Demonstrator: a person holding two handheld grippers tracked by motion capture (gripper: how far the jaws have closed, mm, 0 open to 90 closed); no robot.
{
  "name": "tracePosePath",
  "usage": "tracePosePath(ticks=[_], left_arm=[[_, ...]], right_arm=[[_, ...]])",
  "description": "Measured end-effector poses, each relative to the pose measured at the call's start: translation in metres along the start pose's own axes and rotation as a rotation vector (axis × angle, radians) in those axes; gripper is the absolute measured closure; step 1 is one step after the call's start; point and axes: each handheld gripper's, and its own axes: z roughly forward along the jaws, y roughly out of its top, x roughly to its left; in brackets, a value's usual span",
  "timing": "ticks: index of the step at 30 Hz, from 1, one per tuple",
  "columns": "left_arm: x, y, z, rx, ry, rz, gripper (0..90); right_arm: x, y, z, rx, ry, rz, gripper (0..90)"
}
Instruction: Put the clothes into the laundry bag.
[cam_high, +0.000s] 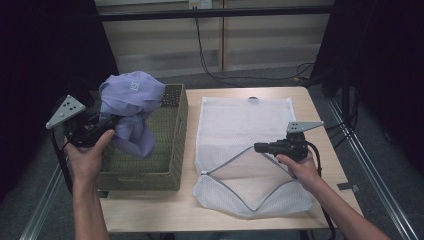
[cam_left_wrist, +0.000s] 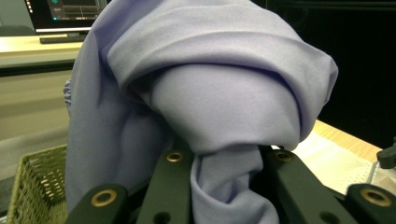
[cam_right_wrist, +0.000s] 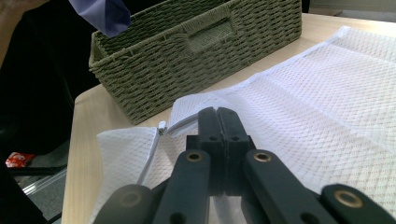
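Observation:
A lavender garment hangs bunched above a green woven basket, with my left gripper shut on it. In the left gripper view the garment bulges over the jaws, and a fold is pinched at the left gripper. A white mesh laundry bag lies flat on the table to the right of the basket. My right gripper is shut on the bag's zippered opening edge, holding it raised so the mouth gapes. In the right gripper view, the right gripper has its jaws together on the mesh bag.
The basket stands at the wooden table's left side, its rim below the garment. A corner of the garment dangles over it. Cables run across the floor behind the table. Metal rails flank both table sides.

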Motion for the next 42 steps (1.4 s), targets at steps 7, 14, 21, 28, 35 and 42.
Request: tracePosePath(ticks=[7,14,21,28,35,42], left_arm=[[-0.009,0.011,-0.008,-0.033,-0.019,0.025,78.3],[-0.022,0.022,-0.012,-0.064,-0.030,0.054,78.4],[-0.033,0.029,-0.013,-0.099,-0.052,0.071,78.4],[-0.052,0.042,-0.017,-0.114,-0.080,0.118,78.3],[-0.063,0.046,-0.013,-0.131,-0.124,0.134,78.3],[-0.075,0.046,-0.002,-0.134,-0.186,0.132,78.3]], right_arm=[[0.000,0.000,0.001,0.004,-0.001,-0.001,89.7],[0.000,-0.001,0.002,0.007,-0.003,-0.002,89.7],[0.000,0.000,0.002,0.007,-0.004,-0.003,89.8],[0.000,0.000,0.000,0.005,-0.007,-0.002,89.7],[0.000,0.000,0.001,0.007,-0.004,-0.002,89.7],[-0.001,0.000,0.001,0.009,-0.004,0.002,89.7]])
